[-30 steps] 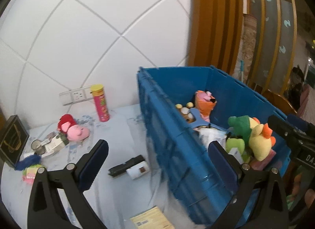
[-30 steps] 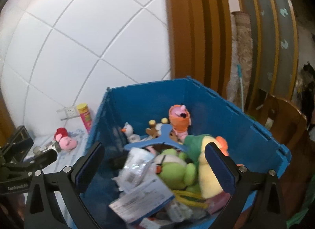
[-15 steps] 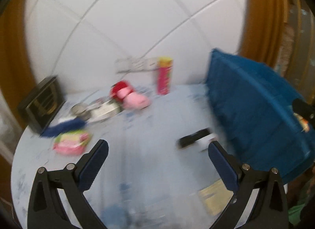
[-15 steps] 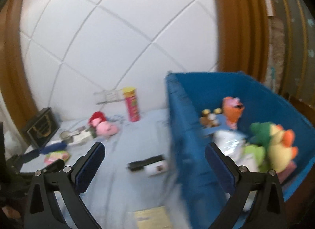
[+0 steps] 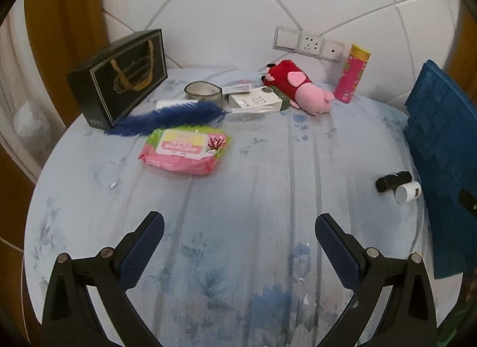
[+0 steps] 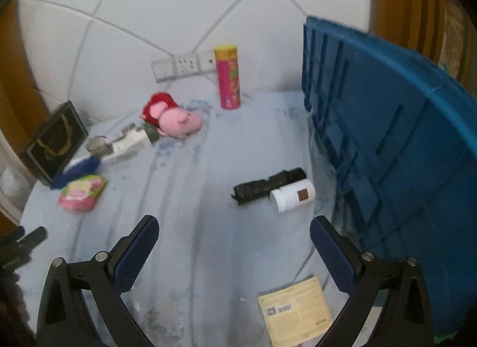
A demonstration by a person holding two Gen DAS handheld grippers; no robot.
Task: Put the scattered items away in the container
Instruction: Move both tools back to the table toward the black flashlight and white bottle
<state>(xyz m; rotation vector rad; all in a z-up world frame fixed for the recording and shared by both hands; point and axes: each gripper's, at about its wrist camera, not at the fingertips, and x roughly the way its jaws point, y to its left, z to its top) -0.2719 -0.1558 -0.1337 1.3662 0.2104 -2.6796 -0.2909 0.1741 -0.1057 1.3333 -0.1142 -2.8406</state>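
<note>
The blue crate [image 6: 396,144] stands at the right of the table; its side shows in the left wrist view [image 5: 441,150]. Scattered items lie on the pale blue cloth: a pink wipes pack [image 5: 186,148], a blue feather [image 5: 167,117], a tape roll [image 5: 203,92], a white box [image 5: 256,101], a pink and red plush [image 5: 301,90], a pink tube [image 5: 351,77], a black flashlight [image 6: 268,186] and a white bottle [image 6: 292,194]. My left gripper [image 5: 240,241] is open and empty above the cloth. My right gripper [image 6: 234,245] is open and empty, near the flashlight.
A black gift box [image 5: 119,75] stands at the back left. A yellow card [image 6: 293,314] lies near the front edge by the crate. Wall sockets [image 5: 307,42] sit behind the tube. The round table's edge [image 5: 38,186] curves at the left.
Both grippers have swung left, away from the crate's inside, and now face the table with the scattered items. Both stay open and empty.
</note>
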